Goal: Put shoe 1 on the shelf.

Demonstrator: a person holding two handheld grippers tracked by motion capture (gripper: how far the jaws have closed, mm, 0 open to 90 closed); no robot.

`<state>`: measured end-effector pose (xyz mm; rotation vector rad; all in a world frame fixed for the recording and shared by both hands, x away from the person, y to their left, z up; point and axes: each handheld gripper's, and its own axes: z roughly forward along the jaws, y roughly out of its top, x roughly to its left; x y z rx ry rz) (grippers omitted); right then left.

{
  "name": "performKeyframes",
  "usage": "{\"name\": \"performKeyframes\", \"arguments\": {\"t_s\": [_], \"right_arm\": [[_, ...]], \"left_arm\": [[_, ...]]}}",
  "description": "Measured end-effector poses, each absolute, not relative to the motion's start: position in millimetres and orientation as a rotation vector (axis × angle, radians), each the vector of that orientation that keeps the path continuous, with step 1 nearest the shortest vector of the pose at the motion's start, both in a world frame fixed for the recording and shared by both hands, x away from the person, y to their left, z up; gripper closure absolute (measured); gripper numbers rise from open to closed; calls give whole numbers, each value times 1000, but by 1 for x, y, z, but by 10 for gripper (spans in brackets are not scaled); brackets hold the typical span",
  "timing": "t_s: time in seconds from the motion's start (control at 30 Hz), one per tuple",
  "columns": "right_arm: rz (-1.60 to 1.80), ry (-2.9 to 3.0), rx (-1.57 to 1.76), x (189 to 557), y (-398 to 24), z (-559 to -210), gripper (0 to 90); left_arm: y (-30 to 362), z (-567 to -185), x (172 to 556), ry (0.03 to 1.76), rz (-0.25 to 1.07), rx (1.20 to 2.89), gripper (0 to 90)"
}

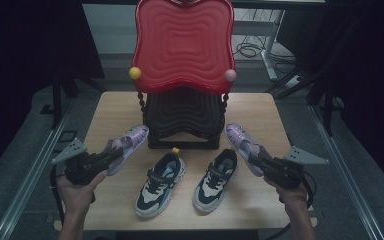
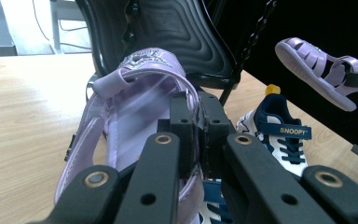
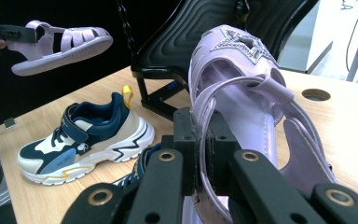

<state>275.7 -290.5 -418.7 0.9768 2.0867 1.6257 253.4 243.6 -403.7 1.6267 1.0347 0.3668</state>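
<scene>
A light wooden table [image 1: 110,107] stands in a dim room. At its far edge sits a black ribbed stand [image 1: 182,116] with a red wavy panel [image 1: 182,42] rising above it. Behind the panel the grey floor [image 1: 110,30] lies in brighter light, with a white desk leg [image 1: 269,55] and a coil of black cables [image 1: 248,49] to the panel's right. Dark curtains [image 1: 25,55] hang on both sides of the table, and metal rails [image 1: 30,175] run along the floor beside it.
</scene>
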Motion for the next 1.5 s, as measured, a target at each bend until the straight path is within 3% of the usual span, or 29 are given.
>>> {"name": "performKeyframes", "arguments": {"t_s": [1.5], "right_arm": [[1644, 2138, 906, 296, -242, -415, 848]], "left_arm": [[215, -401, 277, 986, 352, 1640, 860]]}}
